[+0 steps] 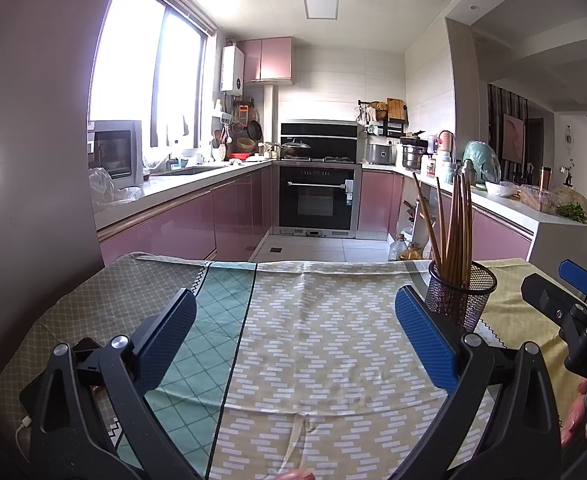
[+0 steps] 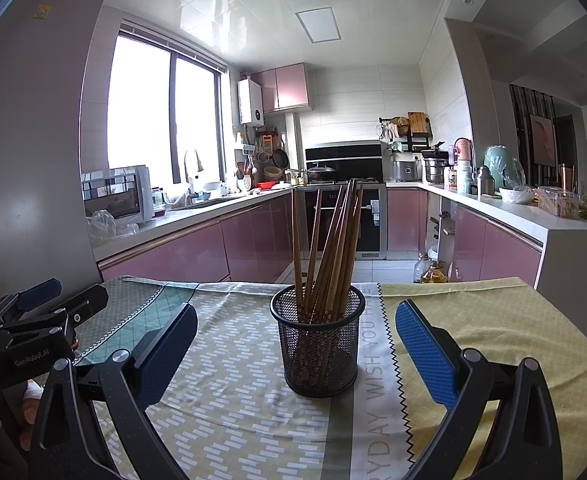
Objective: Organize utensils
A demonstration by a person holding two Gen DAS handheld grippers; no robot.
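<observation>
A black mesh holder (image 2: 317, 340) stands upright on the patterned tablecloth (image 2: 229, 412), with several brown wooden chopsticks (image 2: 333, 248) leaning in it. My right gripper (image 2: 295, 320) is open, and the holder sits between and just beyond its blue pads (image 2: 425, 356). In the left wrist view the same holder (image 1: 462, 292) with its chopsticks (image 1: 451, 224) stands right of my left gripper (image 1: 295, 304), which is open over bare cloth with nothing between its fingers. Each gripper shows at the edge of the other's view: the right gripper (image 1: 565, 296) and the left gripper (image 2: 53, 300).
The table's far edge (image 1: 313, 266) drops to a tiled kitchen floor. Pink cabinets (image 1: 181, 220), an oven (image 1: 317, 200) and cluttered counters (image 2: 533, 204) lie beyond. A tall grey appliance wall (image 1: 33, 160) borders the left side. Bottles (image 2: 429, 270) stand on the floor past the table.
</observation>
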